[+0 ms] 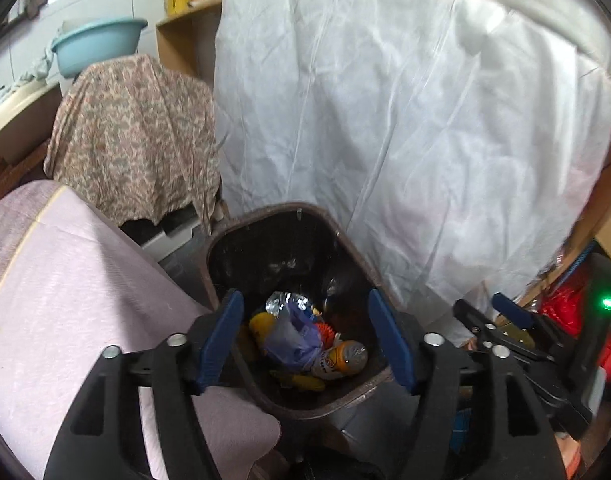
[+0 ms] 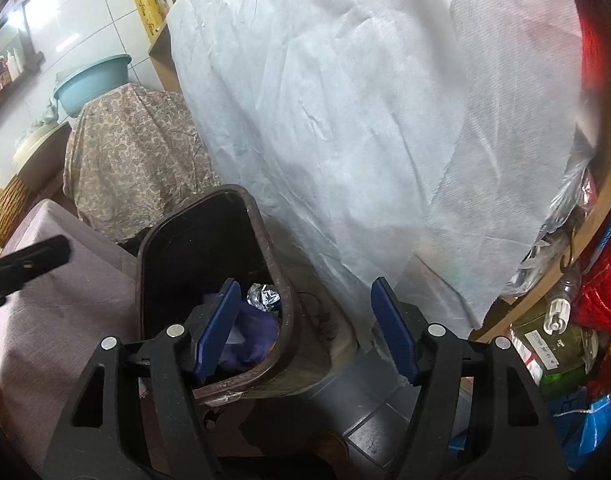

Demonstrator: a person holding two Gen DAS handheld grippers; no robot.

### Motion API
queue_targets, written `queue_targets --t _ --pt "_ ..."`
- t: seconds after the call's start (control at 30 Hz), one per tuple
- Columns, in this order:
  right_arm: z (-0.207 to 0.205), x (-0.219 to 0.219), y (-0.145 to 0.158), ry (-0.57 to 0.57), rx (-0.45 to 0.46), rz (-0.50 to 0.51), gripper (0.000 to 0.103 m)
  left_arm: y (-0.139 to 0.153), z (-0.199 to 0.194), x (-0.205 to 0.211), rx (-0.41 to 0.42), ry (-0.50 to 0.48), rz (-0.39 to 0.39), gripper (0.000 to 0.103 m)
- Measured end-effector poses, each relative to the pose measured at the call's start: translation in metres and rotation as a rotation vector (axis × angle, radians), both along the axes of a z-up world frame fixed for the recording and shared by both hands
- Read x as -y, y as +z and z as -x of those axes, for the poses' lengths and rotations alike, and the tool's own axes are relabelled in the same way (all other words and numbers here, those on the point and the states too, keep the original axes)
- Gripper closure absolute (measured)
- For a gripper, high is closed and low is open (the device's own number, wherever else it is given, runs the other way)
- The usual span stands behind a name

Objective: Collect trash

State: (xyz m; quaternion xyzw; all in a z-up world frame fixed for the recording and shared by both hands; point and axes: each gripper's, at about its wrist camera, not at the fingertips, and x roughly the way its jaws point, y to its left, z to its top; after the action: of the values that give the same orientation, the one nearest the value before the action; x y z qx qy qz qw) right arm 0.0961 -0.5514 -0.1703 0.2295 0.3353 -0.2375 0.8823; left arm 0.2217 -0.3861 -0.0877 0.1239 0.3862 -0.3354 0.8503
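A dark brown trash bin stands on the floor beside a table. Inside lie a purple plastic bag, crumpled foil, an orange can and yellow wrappers. My left gripper is open and empty right above the bin's mouth. The right gripper shows at the right edge of the left wrist view. In the right wrist view the bin sits at lower left with the purple bag and foil inside. My right gripper is open and empty over the bin's right rim.
A table under a pale purple cloth is left of the bin. A white sheet hangs behind it. A patterned cloth covers something at back left, with a blue basin above. Red bags and bottles crowd the right.
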Motion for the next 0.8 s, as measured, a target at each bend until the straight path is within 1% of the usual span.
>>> queue_targets --t 0.07,0.1,0.17,0.2,0.3,0.33,0.4,0.47,0.53,0.6,0.67,0.73,0.8 --pt "0.001 -0.004 0.005 -0.001 0.006 0.009 0.027 0.011 0.007 -0.01 0.014 0.0 0.025 0.028" --pt "0.002 -0.007 0.009 0.001 0.011 0.016 0.025 0.016 0.011 -0.016 0.021 0.0 0.036 0.027" --pt "0.004 -0.014 0.016 0.009 0.02 0.025 0.024 0.026 0.017 -0.028 0.037 0.001 0.055 0.021" --pt "0.004 -0.02 0.021 0.019 0.026 0.029 0.021 0.032 0.02 -0.036 0.046 0.003 0.066 0.02" --pt "0.006 -0.041 0.039 0.052 0.056 0.054 0.018 0.048 0.033 -0.064 0.081 0.009 0.097 0.012" --pt "0.006 -0.049 0.045 0.067 0.066 0.066 0.017 0.053 0.039 -0.076 0.101 0.017 0.108 0.006" --pt "0.008 -0.071 0.061 0.109 0.103 0.107 0.009 0.062 0.048 -0.098 0.145 0.035 0.121 0.006" --pt "0.011 -0.092 0.076 0.148 0.139 0.154 0.009 0.069 0.058 -0.124 0.185 0.056 0.119 0.006" --pt "0.017 -0.121 0.095 0.194 0.187 0.221 0.009 0.075 0.066 -0.153 0.229 0.102 0.122 0.006" --pt "0.027 -0.15 0.113 0.234 0.248 0.284 0.006 0.081 0.078 -0.182 0.287 0.156 0.13 0.006" --pt "0.039 -0.18 0.13 0.287 0.31 0.338 0.006 0.086 0.094 -0.212 0.371 0.224 0.138 0.006" --pt "0.048 -0.202 0.141 0.337 0.341 0.365 0.006 0.09 0.112 -0.239 0.446 0.294 0.143 0.005" --pt "0.056 -0.225 0.151 0.369 0.361 0.385 0.006 0.092 0.128 -0.262 0.475 0.361 0.152 0.005"
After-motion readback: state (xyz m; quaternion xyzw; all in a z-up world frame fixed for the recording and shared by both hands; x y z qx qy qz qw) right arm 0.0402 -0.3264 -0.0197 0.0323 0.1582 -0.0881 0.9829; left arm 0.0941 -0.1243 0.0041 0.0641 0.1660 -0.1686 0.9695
